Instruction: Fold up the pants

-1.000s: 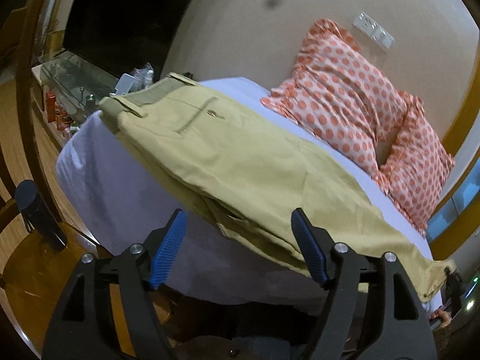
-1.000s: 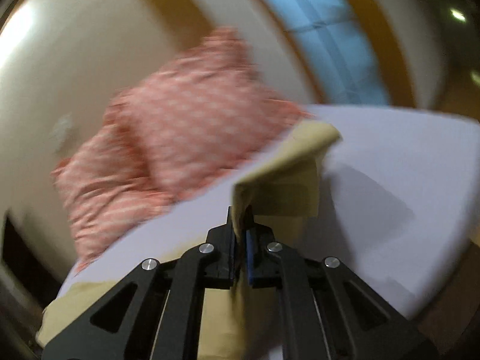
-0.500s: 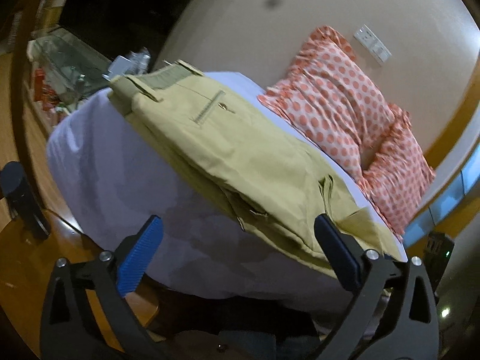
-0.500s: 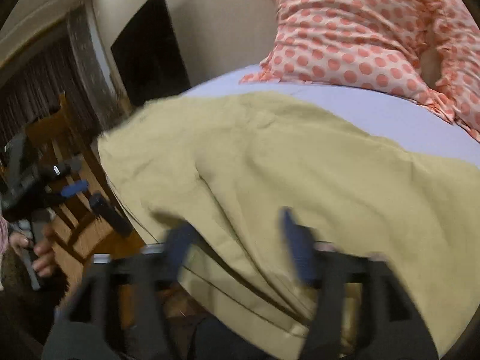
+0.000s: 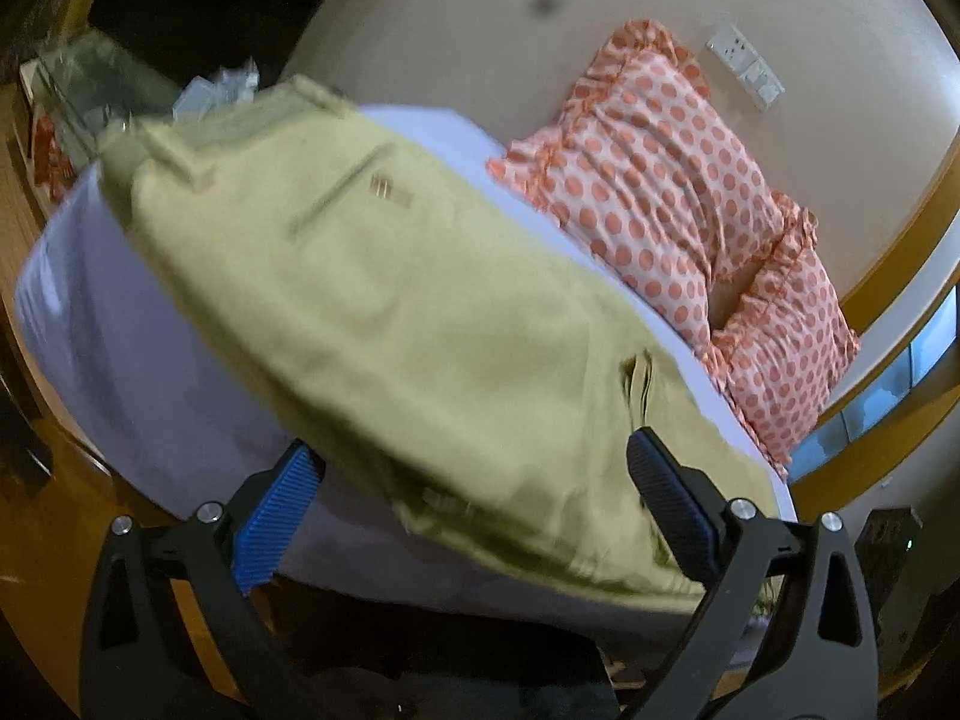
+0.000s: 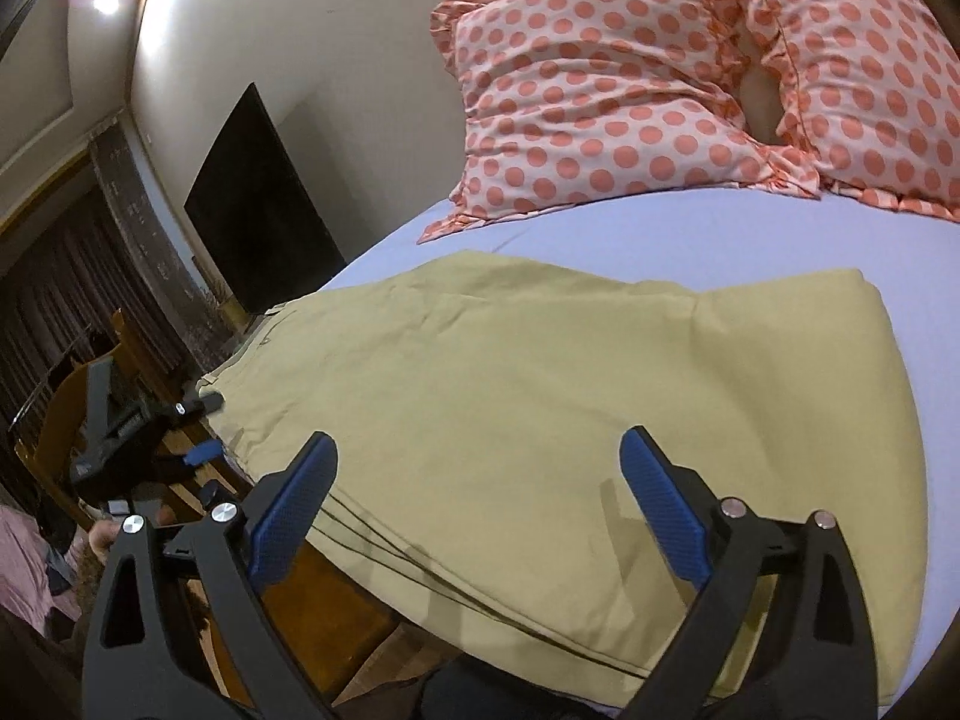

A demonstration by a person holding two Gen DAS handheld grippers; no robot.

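Observation:
Khaki pants [image 5: 384, 312] lie on a lavender sheet [image 5: 108, 324], folded over themselves; the waistband with a back pocket points far left in the left wrist view. In the right wrist view the pants [image 6: 540, 396] lie flat, with a folded edge at the right and stacked edges hanging over the bed's near side. My left gripper [image 5: 474, 498] is open and empty, close above the near edge of the pants. My right gripper [image 6: 480, 498] is open and empty over the pants. The left gripper also shows in the right wrist view [image 6: 150, 426], at the waistband end.
Two orange polka-dot pillows [image 6: 690, 90] lean on the wall at the bed's head. A dark TV screen [image 6: 258, 210] hangs on the wall. A wooden chair [image 6: 72, 420] and wooden floor lie beside the bed. A glass shelf with clutter [image 5: 90, 96] stands at far left.
My right gripper let go of the pant-leg hem it held up, and the legs now lie folded over the upper part. My left gripper opened wider and moved closer to the pants.

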